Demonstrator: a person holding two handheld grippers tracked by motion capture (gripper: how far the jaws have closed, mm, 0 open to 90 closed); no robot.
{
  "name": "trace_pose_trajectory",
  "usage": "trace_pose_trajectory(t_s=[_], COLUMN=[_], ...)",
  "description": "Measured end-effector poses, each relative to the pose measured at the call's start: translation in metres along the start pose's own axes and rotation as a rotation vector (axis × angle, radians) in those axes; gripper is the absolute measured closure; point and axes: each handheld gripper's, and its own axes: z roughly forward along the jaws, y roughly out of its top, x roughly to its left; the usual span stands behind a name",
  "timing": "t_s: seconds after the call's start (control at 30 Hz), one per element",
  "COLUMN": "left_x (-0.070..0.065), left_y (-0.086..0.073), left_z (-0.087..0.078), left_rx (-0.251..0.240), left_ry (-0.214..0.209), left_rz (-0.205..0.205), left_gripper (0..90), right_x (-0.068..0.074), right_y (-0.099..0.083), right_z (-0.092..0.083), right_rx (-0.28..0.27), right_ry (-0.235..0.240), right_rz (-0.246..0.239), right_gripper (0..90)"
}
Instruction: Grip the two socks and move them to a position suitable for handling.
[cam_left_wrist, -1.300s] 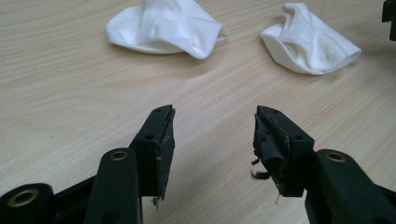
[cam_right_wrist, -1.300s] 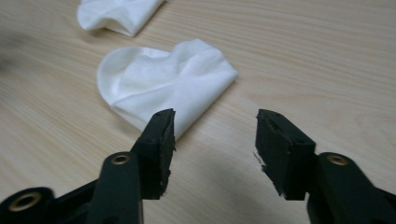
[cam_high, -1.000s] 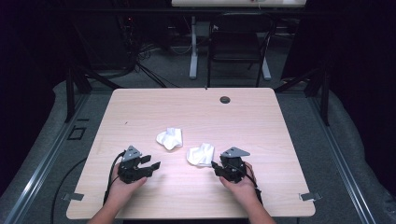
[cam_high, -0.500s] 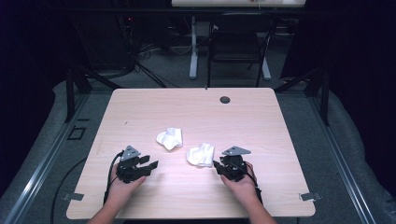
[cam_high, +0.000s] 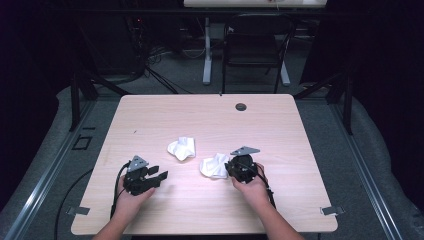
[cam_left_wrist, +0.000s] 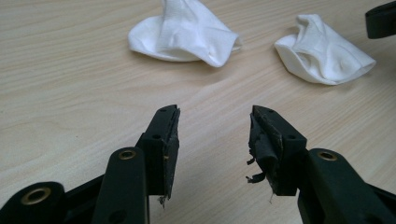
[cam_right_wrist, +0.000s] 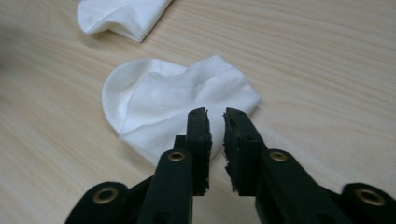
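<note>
Since the earlier high view, our right gripper (cam_high: 231, 169) has slid a little leftward up against the nearer white sock (cam_high: 214, 166), and its jaws have just been closing. In the right gripper view our right gripper (cam_right_wrist: 215, 116) shows a narrow slit between its two black jaws, with the tips over the near edge of that sock (cam_right_wrist: 173, 105); we cannot tell whether any fabric is caught between the pads. Our left gripper (cam_high: 161, 176) sits at the near left of the tabletop (cam_high: 280, 130), in the same spot as before. Its jaws have drawn in slightly from their widest, and in the left gripper view our left gripper (cam_left_wrist: 215, 114) stands well open with bare wood between the jaws and nothing in its hold.

Both socks lie crumpled on the light wooden tabletop. The second white sock (cam_high: 182, 148) rests a little farther away and to the left of the first, apart from it and from both grippers. In the left gripper view it (cam_left_wrist: 184, 32) lies beyond the jaws to the left, with the nearer sock (cam_left_wrist: 324, 49) to the right. A small dark round grommet (cam_high: 241, 106) sits near the far edge of the tabletop.
</note>
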Motion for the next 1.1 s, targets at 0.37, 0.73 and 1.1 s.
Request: trace_pose_trajectory(t_s=[0.37, 0.73, 1.1], left_x=[-0.002, -0.003, -0.003], left_y=[0.000, -0.001, -0.001], left_z=[0.005, 0.004, 0.003], left_rx=[0.017, 0.020, 0.007], left_ry=[-0.024, -0.024, -0.037], left_rz=[-0.001, 0.004, -0.003], left_gripper=[53.2, 53.6, 53.0], right_x=[0.002, 0.004, 0.012], right_y=[0.021, 0.015, 0.007], right_z=[0.022, 0.040, 0.042], right_rx=[0.010, 0.037, 0.040], right_ry=[-0.009, -0.027, 0.024], right_rz=[0.005, 0.002, -0.034], right_gripper=[90.0, 90.0, 90.0])
